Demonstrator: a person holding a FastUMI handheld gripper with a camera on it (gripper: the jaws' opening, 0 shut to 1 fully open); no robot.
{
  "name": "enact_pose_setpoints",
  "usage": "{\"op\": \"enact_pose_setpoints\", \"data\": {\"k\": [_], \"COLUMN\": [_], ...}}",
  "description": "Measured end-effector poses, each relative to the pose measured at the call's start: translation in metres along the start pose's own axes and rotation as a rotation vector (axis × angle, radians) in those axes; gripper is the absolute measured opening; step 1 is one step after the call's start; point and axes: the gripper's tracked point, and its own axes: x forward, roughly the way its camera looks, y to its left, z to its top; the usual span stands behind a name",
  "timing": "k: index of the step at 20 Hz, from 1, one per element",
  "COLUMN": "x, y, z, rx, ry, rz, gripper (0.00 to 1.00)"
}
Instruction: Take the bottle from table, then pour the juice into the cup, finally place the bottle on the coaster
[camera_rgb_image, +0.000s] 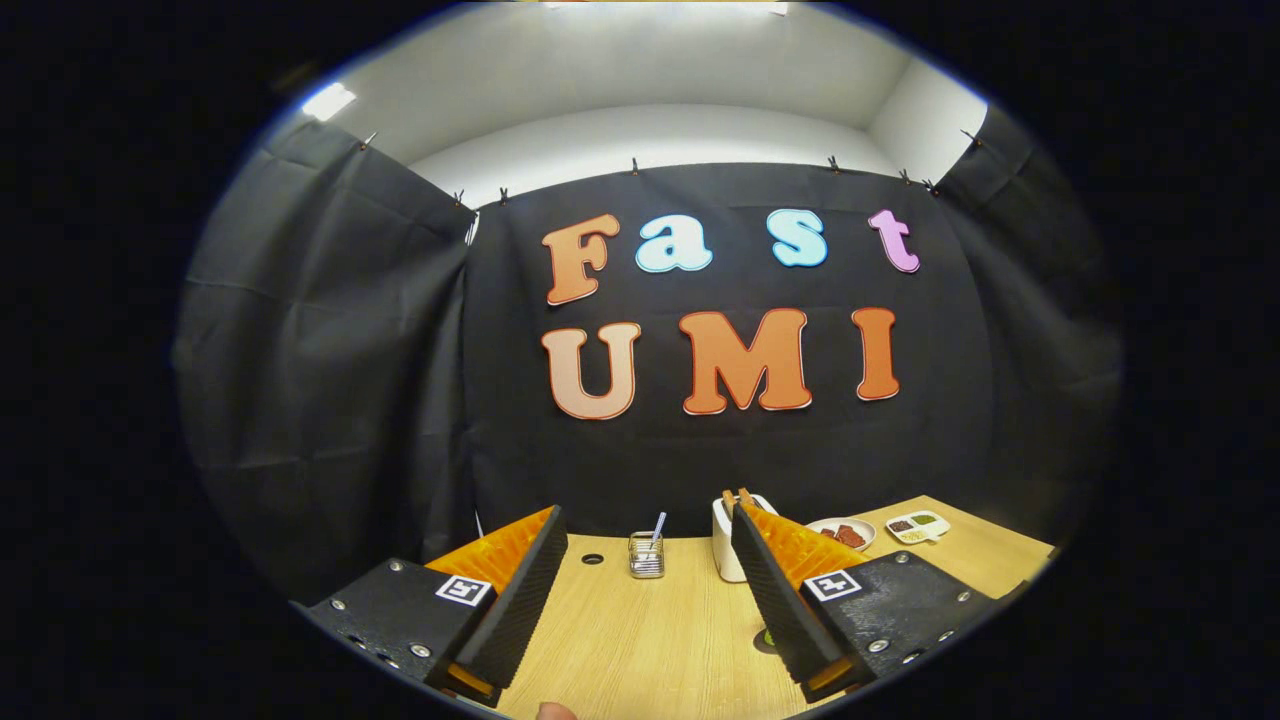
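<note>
In the gripper view, the gripper (648, 580) is held wide apart above the wooden table (640, 640), with nothing between its fingers. Beyond them a wire basket (647, 556) holding a straw is seen, a toaster (728, 540), a plate (842, 533) of reddish pieces, and a divided dish (917, 526) with dark and green fillings. The bottle cannot be made out.

My gripper (645, 590) hangs with its fingers wide apart over the pale wooden table (650, 640). Beyond them stand a small wire-mesh holder (647, 556), a white toaster (726, 545) and two white snack dishes (917, 526).
</note>
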Motion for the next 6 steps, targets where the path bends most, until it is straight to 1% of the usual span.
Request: {"op": "enact_pose_setpoints", "data": {"k": [6], "x": [-0.0014], "y": [-0.0027], "z": [-0.0034], "rx": [-0.011], "ry": [0.012], "rz": [-0.005], "gripper": [0.98]}}
